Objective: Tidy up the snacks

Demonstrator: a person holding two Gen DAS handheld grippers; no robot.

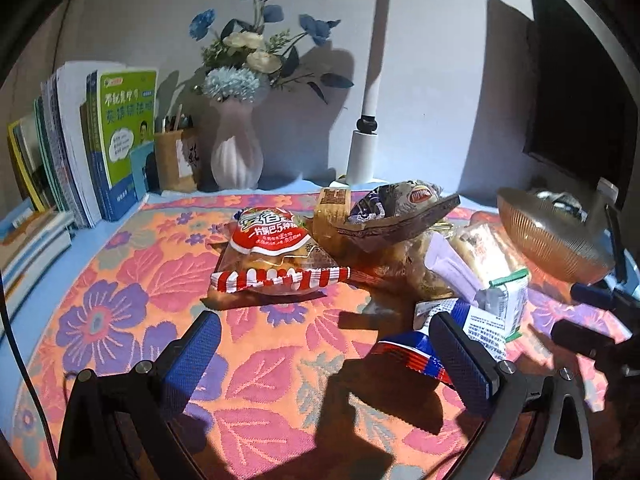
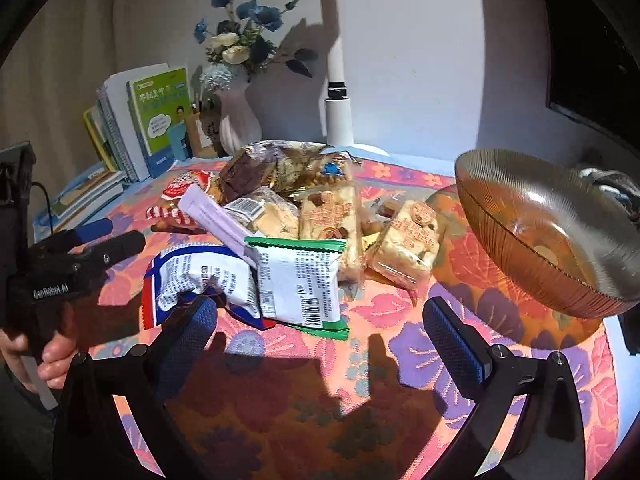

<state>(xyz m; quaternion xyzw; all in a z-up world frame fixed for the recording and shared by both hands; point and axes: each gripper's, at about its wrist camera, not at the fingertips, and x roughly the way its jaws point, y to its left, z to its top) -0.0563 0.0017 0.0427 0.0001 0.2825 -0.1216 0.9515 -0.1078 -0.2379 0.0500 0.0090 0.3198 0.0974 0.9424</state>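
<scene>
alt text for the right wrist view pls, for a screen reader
The open right gripper hovers empty over a floral tablecloth, facing a pile of wrapped snacks with a green-edged packet nearest. A ribbed amber glass bowl sits tilted at right; the left gripper enters from the left.

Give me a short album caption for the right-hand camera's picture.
Open right gripper hovers over a flowery cloth before a heap of snack packets, an amber glass bowl tipped alongside.

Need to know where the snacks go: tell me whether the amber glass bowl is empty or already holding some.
Empty, as far as shows: the amber glass bowl tilts toward the right wrist camera, and no packets show inside. The snacks lie on the floral cloth beside it.
</scene>
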